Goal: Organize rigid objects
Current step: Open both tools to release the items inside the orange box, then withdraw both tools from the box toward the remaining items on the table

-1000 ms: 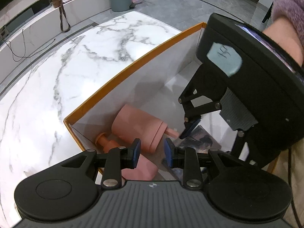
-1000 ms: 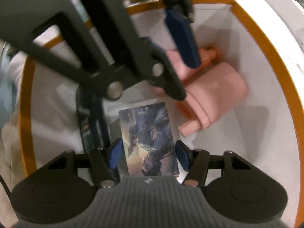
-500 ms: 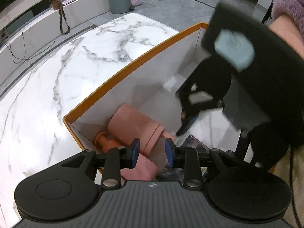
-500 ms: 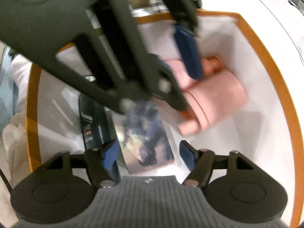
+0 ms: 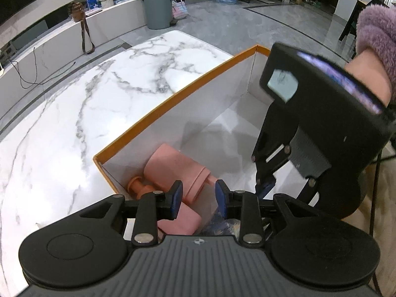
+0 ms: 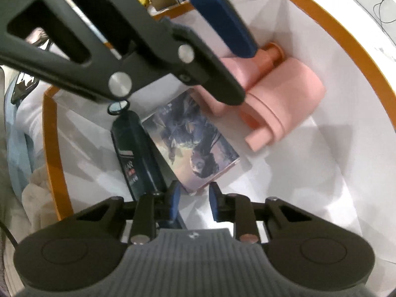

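Right wrist view: card box (image 6: pixel 191 139) is seen lying flat in the orange-rimmed box (image 6: pixel 366 57), just ahead of right gripper (image 6: pixel 192 201); jaws closing w/ nothing between. Earlier it was held between them. Left gripper (image 5: pixel 199 199) is narrowly apart, empty, over pink bottles (image 5: pixel 173 167).

Right gripper (image 6: pixel 192 199), jaws closing on nothing, above orange-rimmed box (image 6: pixel 356 47) holding picture card (image 6: pixel 190 141), dark bottle (image 6: pixel 135 153), pink bottles (image 6: pixel 279 99).

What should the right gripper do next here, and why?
Probably lift the right gripper straight up out of the orange-rimmed box. The picture box lies free on its floor beside the dark bottle, and the jaws are closing with nothing gripped between them, so this placement looks done.
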A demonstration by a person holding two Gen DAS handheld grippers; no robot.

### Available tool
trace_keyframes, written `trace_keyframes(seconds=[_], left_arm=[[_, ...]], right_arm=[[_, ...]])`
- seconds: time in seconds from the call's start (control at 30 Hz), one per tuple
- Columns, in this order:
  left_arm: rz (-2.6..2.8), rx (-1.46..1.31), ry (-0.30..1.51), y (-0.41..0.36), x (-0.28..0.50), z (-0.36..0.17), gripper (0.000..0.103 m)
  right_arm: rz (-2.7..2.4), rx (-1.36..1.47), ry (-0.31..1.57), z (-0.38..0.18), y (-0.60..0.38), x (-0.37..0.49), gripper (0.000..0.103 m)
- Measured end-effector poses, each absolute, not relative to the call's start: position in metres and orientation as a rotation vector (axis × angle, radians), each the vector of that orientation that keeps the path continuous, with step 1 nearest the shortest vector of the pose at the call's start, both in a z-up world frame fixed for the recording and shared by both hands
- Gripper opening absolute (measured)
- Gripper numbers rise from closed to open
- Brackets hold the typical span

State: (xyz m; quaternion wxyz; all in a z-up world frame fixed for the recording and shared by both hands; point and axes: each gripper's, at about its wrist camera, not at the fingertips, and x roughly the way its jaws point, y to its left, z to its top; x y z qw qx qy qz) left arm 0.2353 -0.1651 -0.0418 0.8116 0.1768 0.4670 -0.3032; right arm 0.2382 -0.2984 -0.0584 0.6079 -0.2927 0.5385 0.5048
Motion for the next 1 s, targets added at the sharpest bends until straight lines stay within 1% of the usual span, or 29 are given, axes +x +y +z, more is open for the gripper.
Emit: trace_keyframes(seconds=[0.1, 0.2, 0.27, 0.33, 0.37, 0.5, 0.57, 0.63, 0.67, 0.7, 1.0], left_arm=[[-0.640, 0.373, 0.992, -0.161, 0.233, -0.039, 0.037], [-0.631, 0.371, 0.985, -0.156, 0.231, -0.034, 0.037], [-0.620, 0.366, 0.980, -0.152, 0.230, -0.031, 0.038], [-0.608, 0.363, 0.977, -0.150, 0.229, -0.029, 0.038], [-0.602, 0.361, 0.973, -0.147, 0.228, -0.026, 0.038], [-0.587, 0.352, 0.955, -0.136, 0.221, -0.015, 0.042], [-0.577, 0.349, 0.948, -0.131, 0.217, -0.008, 0.042], [-0.567, 0.340, 0.947, -0.124, 0.213, -0.002, 0.043], [-0.560, 0.336, 0.947, -0.119, 0.210, 0.001, 0.043], [-0.553, 0.335, 0.945, -0.115, 0.208, 0.003, 0.044], [-0.480, 0.327, 0.909, -0.067, 0.185, 0.015, 0.045]], right_arm=[[1.171, -0.684, 1.241, -0.059, -0.297, 0.234, 0.023], [1.163, -0.693, 1.240, -0.077, -0.288, 0.225, 0.022], [1.154, -0.691, 1.240, -0.074, -0.290, 0.225, 0.022], [1.138, -0.697, 1.227, -0.066, -0.292, 0.220, 0.025], [1.133, -0.704, 1.216, -0.071, -0.281, 0.220, 0.027], [1.105, -0.715, 1.189, -0.056, -0.281, 0.209, 0.029], [1.083, -0.730, 1.169, -0.041, -0.277, 0.206, 0.031], [1.037, -0.756, 1.144, -0.035, -0.275, 0.200, 0.036], [1.015, -0.768, 1.132, -0.029, -0.273, 0.197, 0.036], [0.996, -0.776, 1.122, -0.036, -0.271, 0.195, 0.036], [0.824, -0.771, 0.978, 0.017, -0.258, 0.195, 0.036]])
